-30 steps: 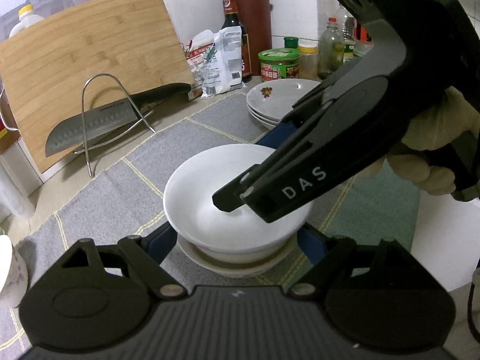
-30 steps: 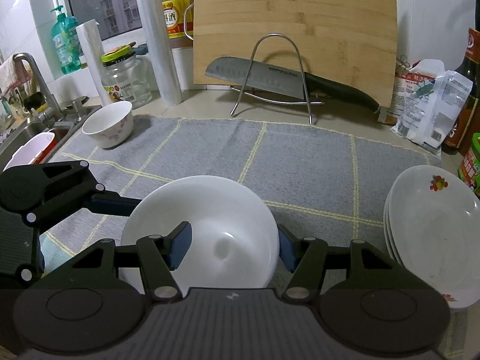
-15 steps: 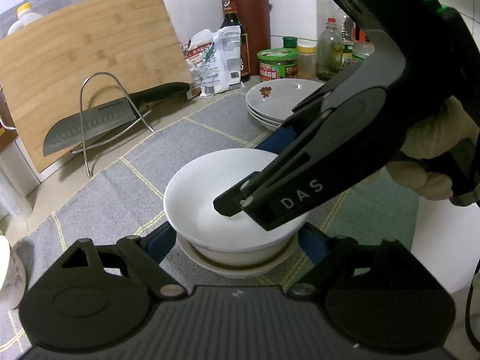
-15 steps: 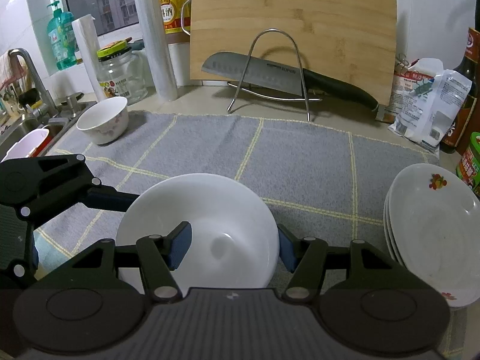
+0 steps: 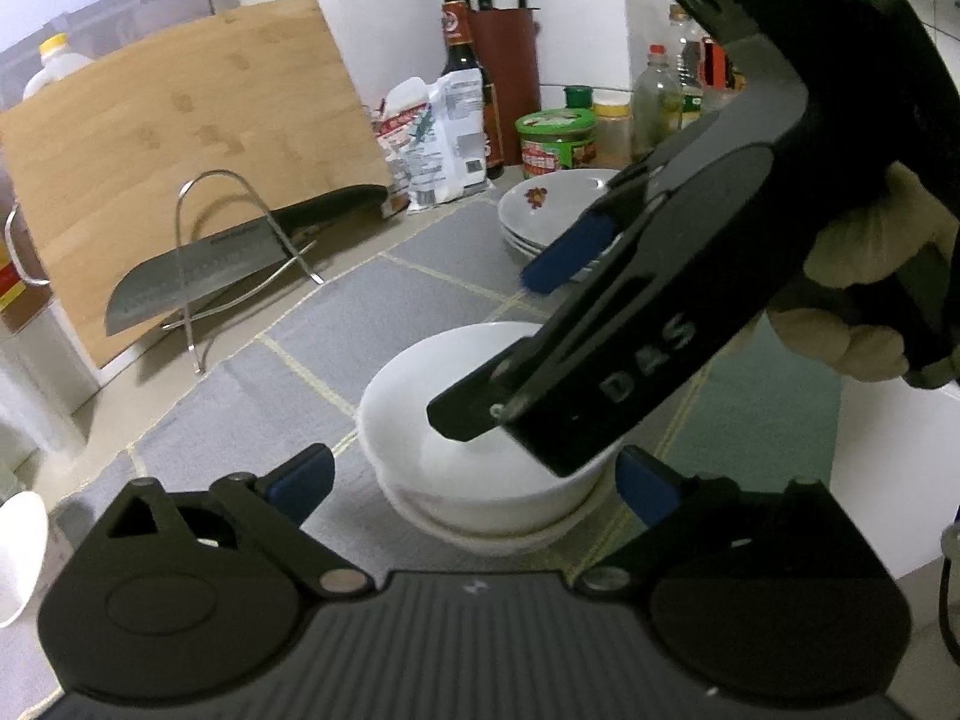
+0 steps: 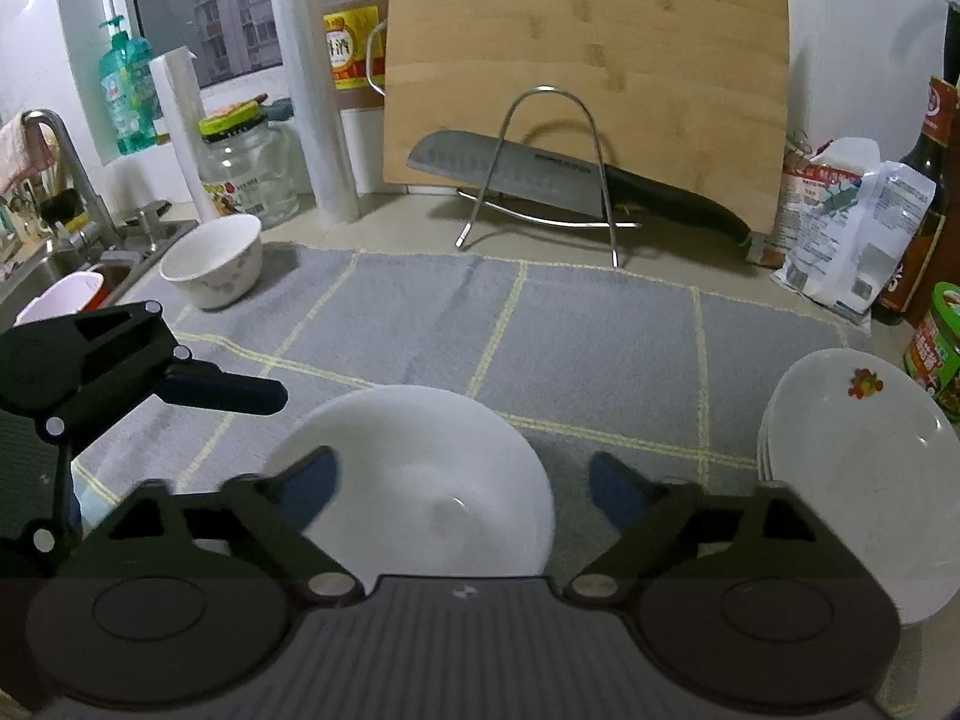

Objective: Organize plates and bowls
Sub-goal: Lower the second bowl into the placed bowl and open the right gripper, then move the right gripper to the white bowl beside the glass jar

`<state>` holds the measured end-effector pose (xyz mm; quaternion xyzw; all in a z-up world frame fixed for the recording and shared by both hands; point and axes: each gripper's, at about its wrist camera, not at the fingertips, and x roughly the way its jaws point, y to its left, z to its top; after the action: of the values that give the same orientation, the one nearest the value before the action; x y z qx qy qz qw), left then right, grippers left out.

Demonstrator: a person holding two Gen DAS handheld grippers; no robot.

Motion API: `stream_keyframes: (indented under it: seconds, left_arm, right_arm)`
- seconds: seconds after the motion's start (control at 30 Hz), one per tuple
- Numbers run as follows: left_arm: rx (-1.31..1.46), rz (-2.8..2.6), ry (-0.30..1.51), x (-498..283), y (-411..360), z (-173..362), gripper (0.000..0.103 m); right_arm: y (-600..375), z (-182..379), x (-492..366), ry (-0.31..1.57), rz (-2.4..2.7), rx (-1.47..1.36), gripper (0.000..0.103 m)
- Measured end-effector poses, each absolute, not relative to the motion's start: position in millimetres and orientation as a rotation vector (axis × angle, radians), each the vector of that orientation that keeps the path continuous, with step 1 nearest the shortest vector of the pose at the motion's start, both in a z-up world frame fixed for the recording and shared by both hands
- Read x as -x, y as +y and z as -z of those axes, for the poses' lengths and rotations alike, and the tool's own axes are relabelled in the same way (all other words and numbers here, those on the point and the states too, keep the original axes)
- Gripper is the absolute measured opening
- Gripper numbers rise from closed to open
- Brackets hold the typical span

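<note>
A plain white bowl (image 5: 474,462) (image 6: 420,480) sits nested in a second white bowl (image 5: 480,531) on the grey mat. My left gripper (image 5: 474,483) straddles it, its jaws opening, and both blue pads stand off the bowl's sides. My right gripper (image 6: 465,489) hangs over the bowl's near rim, its jaws also opening, with the pads not pressing on it. In the left wrist view the right gripper (image 5: 483,348) crosses above the bowl. A stack of flowered plates (image 5: 552,204) (image 6: 852,468) lies to the right. A small flowered bowl (image 6: 213,264) stands at the mat's far left.
A knife on a wire stand (image 6: 540,174) leans before a bamboo cutting board (image 6: 588,60) at the back. Bottles, jars and bags (image 6: 852,228) crowd the right. A sink (image 6: 54,264) lies at the left. The grey mat (image 6: 600,336) stretches between bowl and stand.
Both grippers' jaws have spread wide and let go of the white bowl, which stays nested in the lower bowl. Neither hand has shifted noticeably.
</note>
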<state>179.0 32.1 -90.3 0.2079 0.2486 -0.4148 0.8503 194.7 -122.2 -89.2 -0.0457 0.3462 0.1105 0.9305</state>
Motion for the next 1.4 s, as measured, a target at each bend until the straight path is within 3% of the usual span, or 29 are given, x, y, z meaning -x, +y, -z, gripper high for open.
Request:
stream_keyframes:
  seconds: [0.77, 1.07, 1.4]
  left_arm:
    - [-0.269, 0.542, 0.523, -189.0, 146.0, 87.9, 0.1]
    - [-0.228, 0.314, 0.494, -230.7, 215.4, 91.3, 0.1]
    - [-0.2, 0.258, 0.523, -286.1, 238.8, 117.6, 0.1]
  right_arm:
    - [-69.7, 74.3, -220.8, 0.714, -0.32, 0.201, 0.103]
    - [-1.9, 49.6, -260.7, 0.671, -0.48, 0.233, 0.103]
    - [59.4, 55.8, -330.4, 0.728, -0.583, 0.272, 0.103]
